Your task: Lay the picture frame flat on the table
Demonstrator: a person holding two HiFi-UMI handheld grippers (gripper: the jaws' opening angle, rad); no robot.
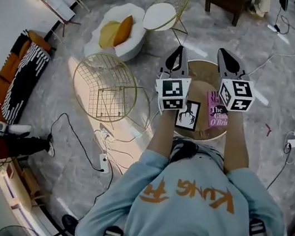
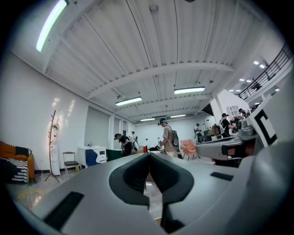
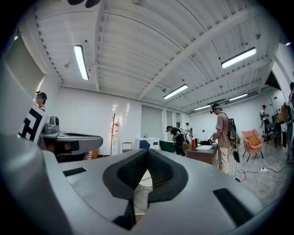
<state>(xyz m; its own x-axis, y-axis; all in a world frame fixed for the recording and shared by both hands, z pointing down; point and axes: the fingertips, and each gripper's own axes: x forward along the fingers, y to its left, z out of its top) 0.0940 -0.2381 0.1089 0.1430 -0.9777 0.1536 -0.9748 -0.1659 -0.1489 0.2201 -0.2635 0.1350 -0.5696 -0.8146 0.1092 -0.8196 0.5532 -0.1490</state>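
Currently the left tool [image 1: 176, 57] and right tool [image 1: 226, 59] are held above the round bench [image 1: 201, 74], jaws pressed together on nothing, with the picture frame [image 1: 188, 115] laid flat there beside a pink book [image 1: 216, 114].

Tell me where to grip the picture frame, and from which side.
Probably take the frame by its thin left border with the left gripper, coming from the left: the book lies close on its right. Whether it leans or lies flat, I cannot tell.
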